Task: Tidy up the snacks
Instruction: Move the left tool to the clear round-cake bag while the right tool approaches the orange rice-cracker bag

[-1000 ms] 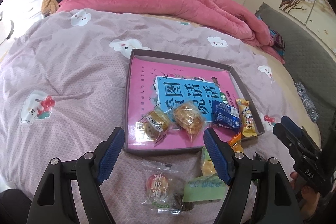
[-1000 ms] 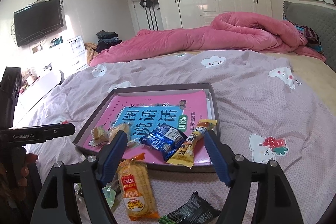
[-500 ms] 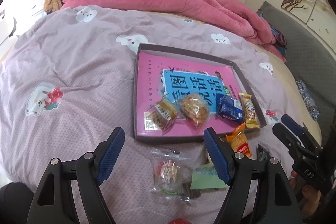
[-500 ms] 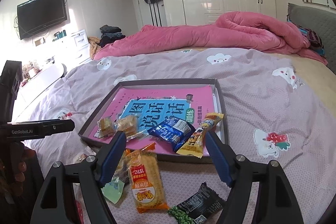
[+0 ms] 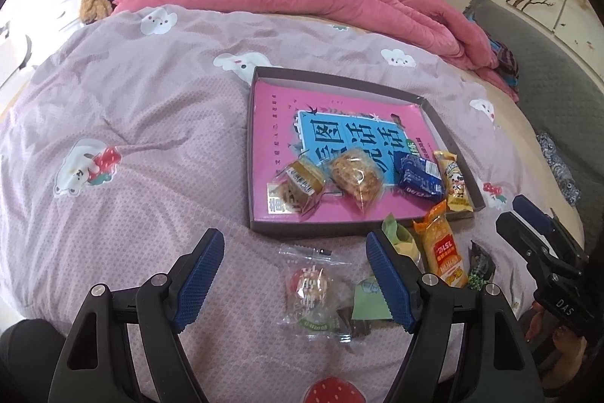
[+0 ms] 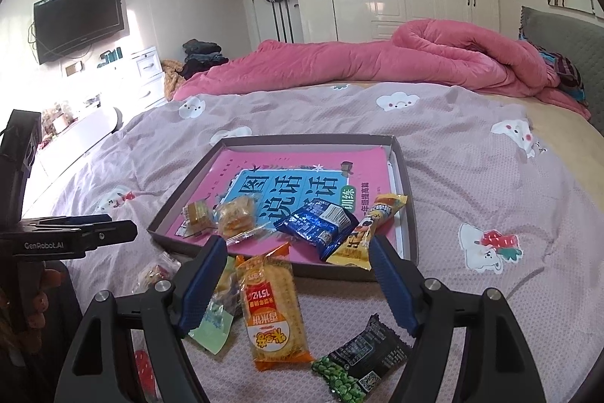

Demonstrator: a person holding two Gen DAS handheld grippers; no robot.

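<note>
On a bed spread with a mauve cartoon-print sheet (image 5: 132,93), the left gripper (image 5: 294,274) hangs with its blue-padded jaws wide apart and gripping nothing, poised above a clear-wrapped red-and-white sweet (image 5: 309,293) that lies on the sheet just short of the tray. Beside that sweet, a pale green packet (image 5: 368,301) sits partly behind the gripper's right finger. Beyond them rests the shallow dark-rimmed tray (image 5: 302,227), its floor covered by a pink and blue printed sheet. Four snacks line its near edge: a small brown cake in clear wrap (image 5: 300,184), a golden pastry (image 5: 355,176), a blue packet (image 5: 417,176) and a yellow stick pack (image 5: 455,184). Just outside the tray's near rim lie an orange corn-snack bag (image 6: 270,308) and a black-and-green pea packet (image 6: 362,361), close together on the sheet. The right gripper (image 6: 298,286) is likewise spread wide and empty, hovering over that orange bag. A rumpled pink quilt (image 6: 377,63) is heaped along the far side.
</note>
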